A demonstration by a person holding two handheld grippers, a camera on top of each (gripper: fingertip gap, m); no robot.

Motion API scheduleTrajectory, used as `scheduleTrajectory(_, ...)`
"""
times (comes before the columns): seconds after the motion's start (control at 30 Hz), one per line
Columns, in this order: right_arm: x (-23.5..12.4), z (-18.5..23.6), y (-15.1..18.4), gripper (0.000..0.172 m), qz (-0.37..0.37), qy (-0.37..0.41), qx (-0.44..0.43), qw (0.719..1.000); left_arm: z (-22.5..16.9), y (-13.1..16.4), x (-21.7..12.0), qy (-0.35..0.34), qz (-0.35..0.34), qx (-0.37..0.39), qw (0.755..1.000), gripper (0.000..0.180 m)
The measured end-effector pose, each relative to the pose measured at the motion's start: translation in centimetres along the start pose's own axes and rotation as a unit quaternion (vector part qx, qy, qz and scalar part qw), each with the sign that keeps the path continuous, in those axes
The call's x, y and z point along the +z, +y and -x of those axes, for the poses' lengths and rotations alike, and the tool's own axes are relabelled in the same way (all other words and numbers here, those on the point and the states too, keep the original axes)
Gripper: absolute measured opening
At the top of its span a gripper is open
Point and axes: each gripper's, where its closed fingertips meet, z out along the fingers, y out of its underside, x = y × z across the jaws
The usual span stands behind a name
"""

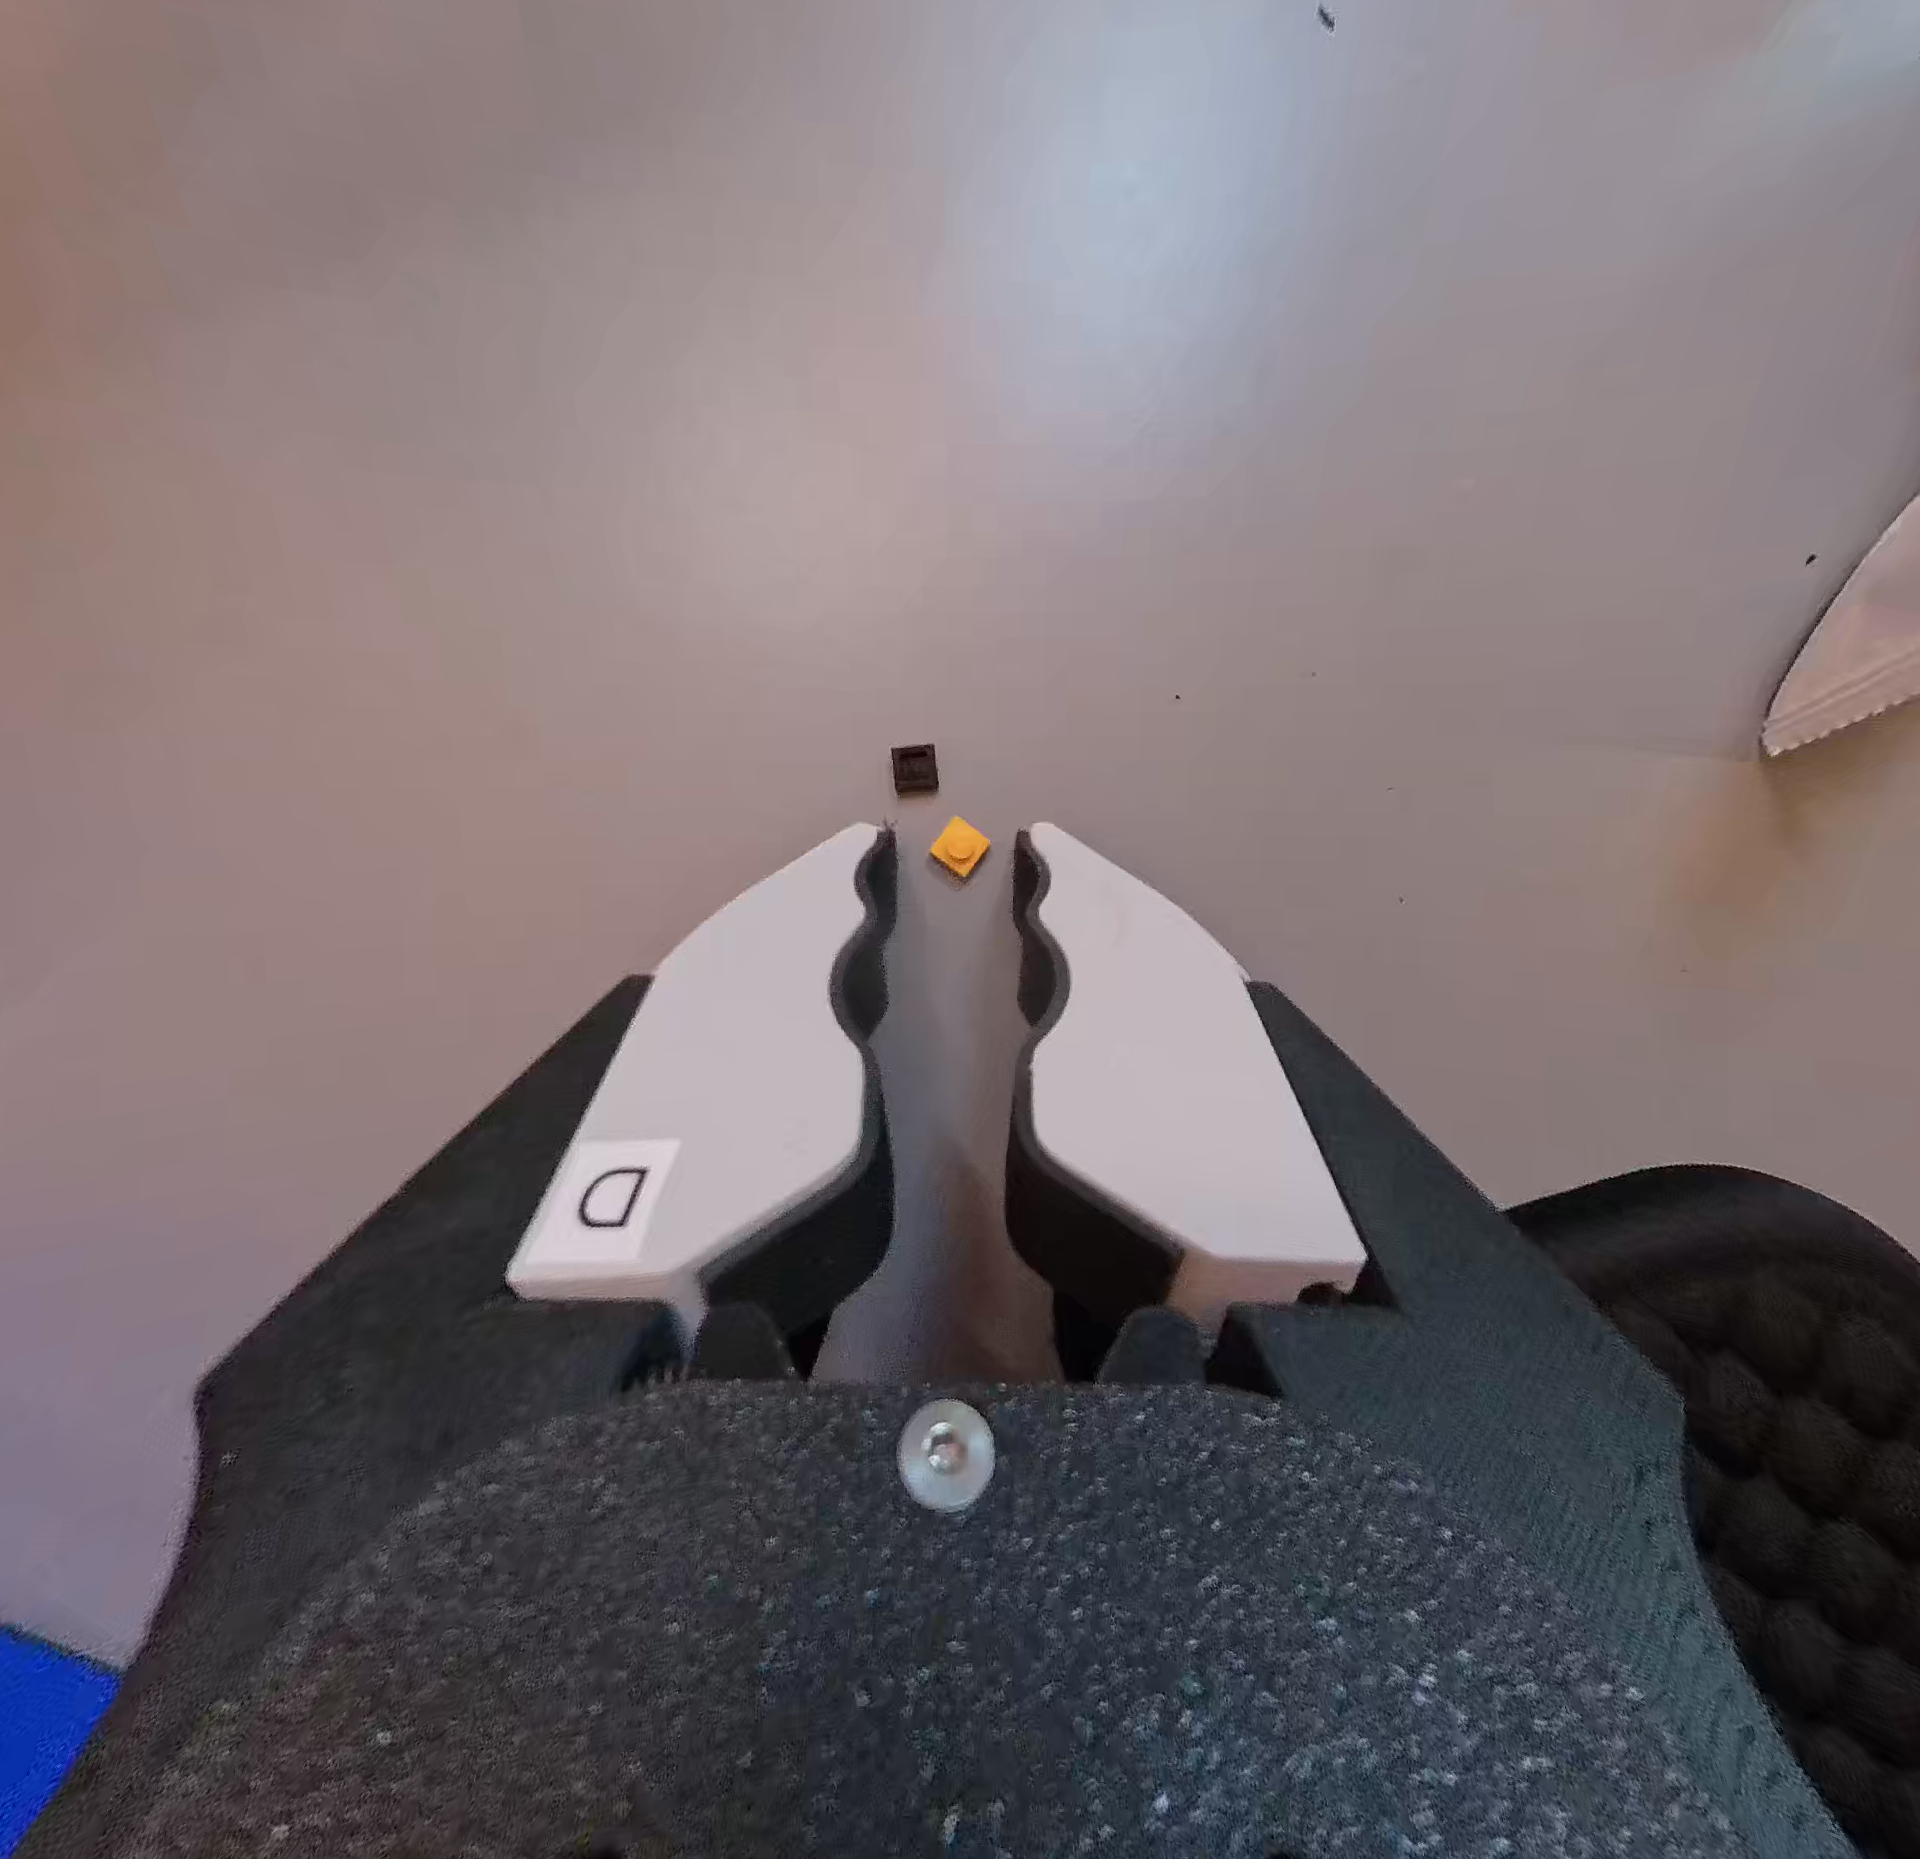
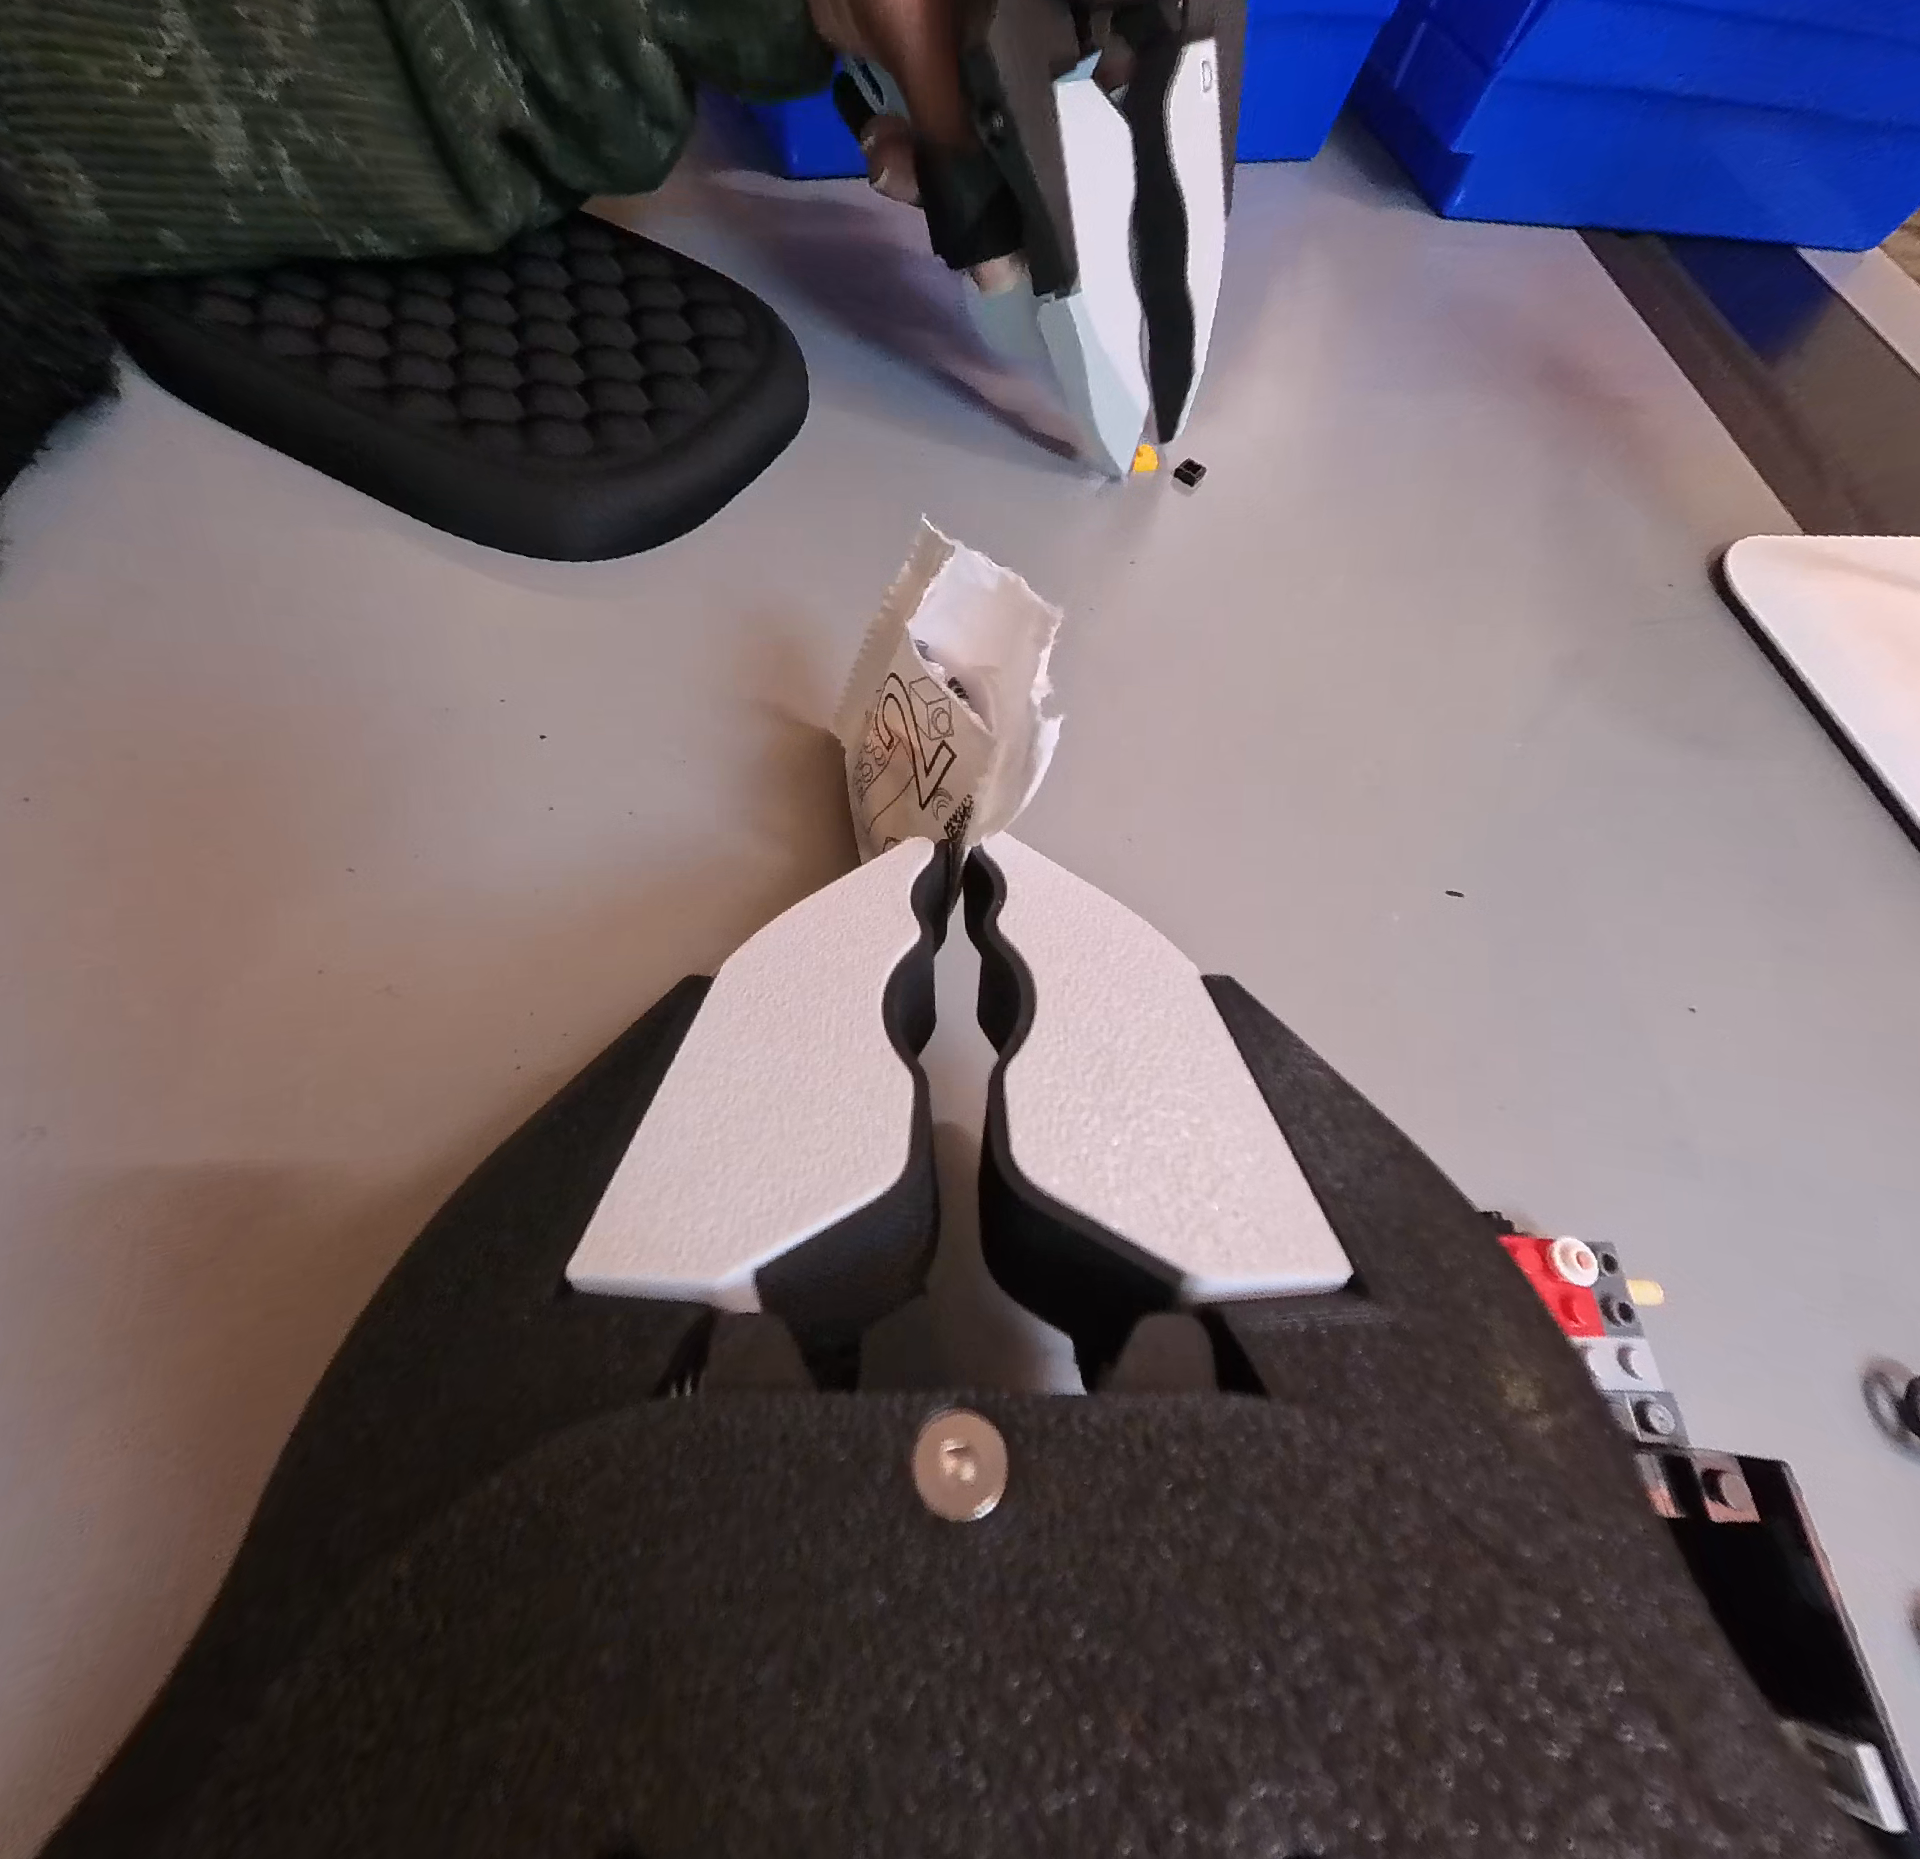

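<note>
Right hand-held gripper (image 2: 956, 859) pinches one paper bag (image 2: 940, 708); left (image 1: 954, 853) spread around one orange plate (image 1: 959, 847).

White sticker (image 1: 613, 1198) w/ one printed letter: on left gripper (image 1: 956, 841) finger, just behind orange piece (image 1: 959, 847). Paper bag (image 2: 925, 739) w/ black print & drawing: well nearer than orange piece, pinched in right gripper (image 2: 956, 855).

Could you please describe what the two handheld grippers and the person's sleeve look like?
Both the left gripper and the right gripper have white curved fingers with wavy black pads, textured black bodies and a silver screw. The left bears a white lettered sticker. The sleeve is dark green ribbed knit.
</note>
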Motion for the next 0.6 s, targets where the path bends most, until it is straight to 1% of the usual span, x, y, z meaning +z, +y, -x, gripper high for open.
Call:
scheduleTrajectory(0.1,0.0,0.0,0.0,0.002,0.0,0.0,-0.001,1.0,-0.6,0.0,0.1,0.025,-0.002,-0.012,1.0,0.009)
scheduleTrajectory(0.17,0.0,0.0,0.0,0.002,0.0,0.0,-0.001,1.0,-1.2,0.0,0.0,0.038,0.001,-0.002,0.999,0.009)
scheduleTrajectory(0.2,0.0,0.0,0.0,0.002,0.001,0.001,-0.001,1.0,-2.0,-0.7,-0.1,0.054,-0.016,0.01,0.998,0.009)
scheduleTrajectory(0.27,0.0,0.0,0.0,0.002,0.001,0.002,-0.002,1.0,-5.2,-3.2,-1.1,0.113,-0.08,0.053,0.989,0.009)
scheduleTrajectory(0.33,0.0,0.0,0.0,0.002,0.0,0.003,-0.003,1.0,-9.4,-6.2,-3.0,0.168,-0.162,0.118,0.965,0.009)
scheduleTrajectory(0.4,0.1,0.0,-0.1,0.002,-0.001,0.003,-0.001,1.0,-13.4,-8.0,-4.4,0.21,-0.212,0.166,0.94,0.009)
scheduleTrajectory(0.43,0.1,0.0,-0.1,0.002,-0.001,0.002,-0.001,1.0,-14.6,-8.4,-4.4,0.214,-0.217,0.184,0.935,0.009)
scheduleTrajectory(0.5,0.1,0.0,-0.1,0.002,-0.002,0.002,0.0,1.0,-15.8,-8.1,-3.4,0.206,-0.197,0.209,0.936,0.012)
scheduleTrajectory(0.53,0.1,0.0,-0.1,0.002,-0.002,0.002,-0.001,1.0,-15.9,-7.9,-2.8,0.201,-0.185,0.215,0.938,0.016)
scheduleTrajectory(0.6,0.1,0.0,-0.1,0.002,-0.001,0.002,-0.002,1.0,-15.7,-7.5,-1.9,0.197,-0.169,0.211,0.942,0.018)
